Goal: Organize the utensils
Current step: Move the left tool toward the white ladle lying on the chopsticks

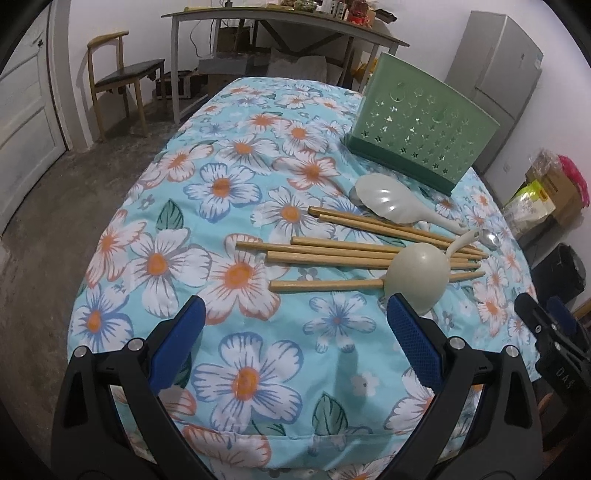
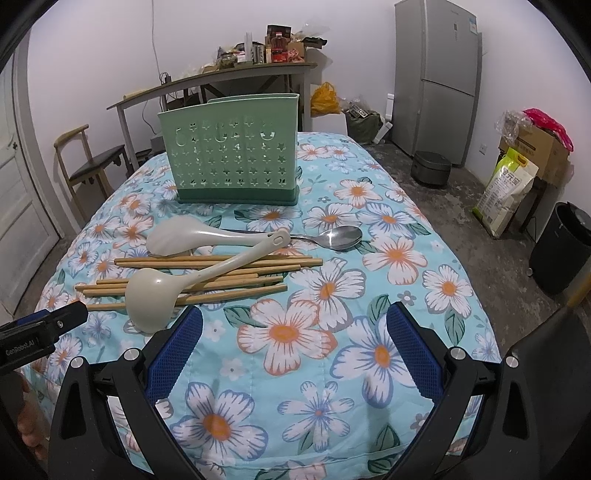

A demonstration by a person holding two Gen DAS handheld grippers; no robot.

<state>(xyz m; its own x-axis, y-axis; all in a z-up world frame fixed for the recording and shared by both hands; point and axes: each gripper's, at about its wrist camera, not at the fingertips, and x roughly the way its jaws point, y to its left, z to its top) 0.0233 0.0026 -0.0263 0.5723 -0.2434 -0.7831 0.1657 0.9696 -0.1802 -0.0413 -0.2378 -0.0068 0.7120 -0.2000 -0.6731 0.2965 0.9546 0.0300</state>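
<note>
A green perforated utensil holder [image 1: 421, 125] [image 2: 232, 151] stands upright on the floral tablecloth [image 1: 258, 325] [image 2: 332, 332]. In front of it lie several wooden chopsticks [image 1: 332, 254] [image 2: 221, 273], a beige ladle [image 1: 419, 278] [image 2: 155, 295] resting across them, a white rice paddle [image 1: 388, 199] [image 2: 177, 234] and a metal spoon [image 2: 340, 236] [image 1: 493, 240]. My left gripper [image 1: 295, 317] is open, its right fingertip beside the ladle bowl. My right gripper [image 2: 295, 325] is open over bare cloth, just right of the ladle. Each gripper shows at the edge of the other's view.
A wooden chair [image 1: 118, 77] [image 2: 92, 162] and a cluttered side table [image 1: 280, 18] [image 2: 236, 74] stand beyond the table. A grey fridge [image 2: 436, 77] [image 1: 495, 74], a rice cooker [image 2: 430, 168], boxes and bags [image 2: 532, 151], and a black bin [image 2: 561, 247] sit on the floor at the right.
</note>
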